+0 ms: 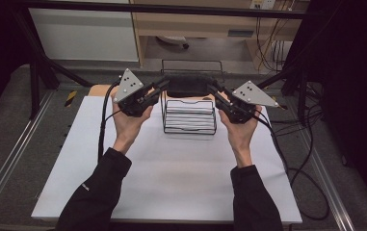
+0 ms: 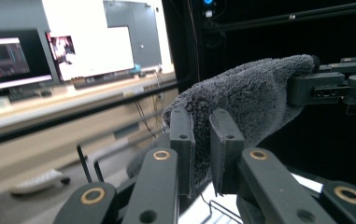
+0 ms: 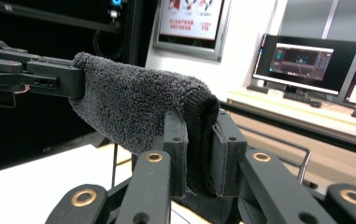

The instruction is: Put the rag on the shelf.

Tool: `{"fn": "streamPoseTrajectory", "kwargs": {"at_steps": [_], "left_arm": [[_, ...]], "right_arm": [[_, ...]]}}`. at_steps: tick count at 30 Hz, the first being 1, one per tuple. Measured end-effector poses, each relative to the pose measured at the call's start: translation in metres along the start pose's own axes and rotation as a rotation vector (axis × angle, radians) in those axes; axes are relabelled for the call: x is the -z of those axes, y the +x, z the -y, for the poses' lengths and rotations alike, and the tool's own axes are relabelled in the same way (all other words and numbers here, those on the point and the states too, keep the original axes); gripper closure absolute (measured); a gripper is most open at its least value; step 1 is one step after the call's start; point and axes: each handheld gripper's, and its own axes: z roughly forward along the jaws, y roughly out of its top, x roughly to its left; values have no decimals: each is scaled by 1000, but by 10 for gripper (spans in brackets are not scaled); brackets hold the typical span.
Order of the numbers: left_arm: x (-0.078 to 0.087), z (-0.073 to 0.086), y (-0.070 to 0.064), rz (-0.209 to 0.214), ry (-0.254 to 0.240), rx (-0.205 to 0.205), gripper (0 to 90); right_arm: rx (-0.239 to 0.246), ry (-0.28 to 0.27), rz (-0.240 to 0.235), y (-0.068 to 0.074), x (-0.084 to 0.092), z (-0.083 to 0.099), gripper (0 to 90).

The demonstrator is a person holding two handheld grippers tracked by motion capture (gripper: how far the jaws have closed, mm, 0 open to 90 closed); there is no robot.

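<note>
dark grey towel (image 1: 188, 84) stretched between left gripper (image 1: 158, 87) and right gripper (image 1: 213, 89), each clamped tight on one end, held just above the far side of the wire rack (image 1: 189, 117) on white table (image 1: 171, 178). best lowered level, both ends kept even, tension held so no sagging into the rack's white slats. wall poster and monitors in background, writing too blurred to read.
</note>
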Motion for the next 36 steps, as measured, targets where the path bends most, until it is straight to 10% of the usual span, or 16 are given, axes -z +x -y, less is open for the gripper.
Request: {"fn": "streamPoseTrajectory", "kwargs": {"at_steps": [16, 36], "left_arm": [[-1, 22, -4, -5, 164, 71, 753], [-11, 61, -3, 6, 366, 147, 616]], "right_arm": [[-8, 153, -42, 1, 2, 16, 711], [-195, 369, -62, -7, 0, 62, 539]]}}
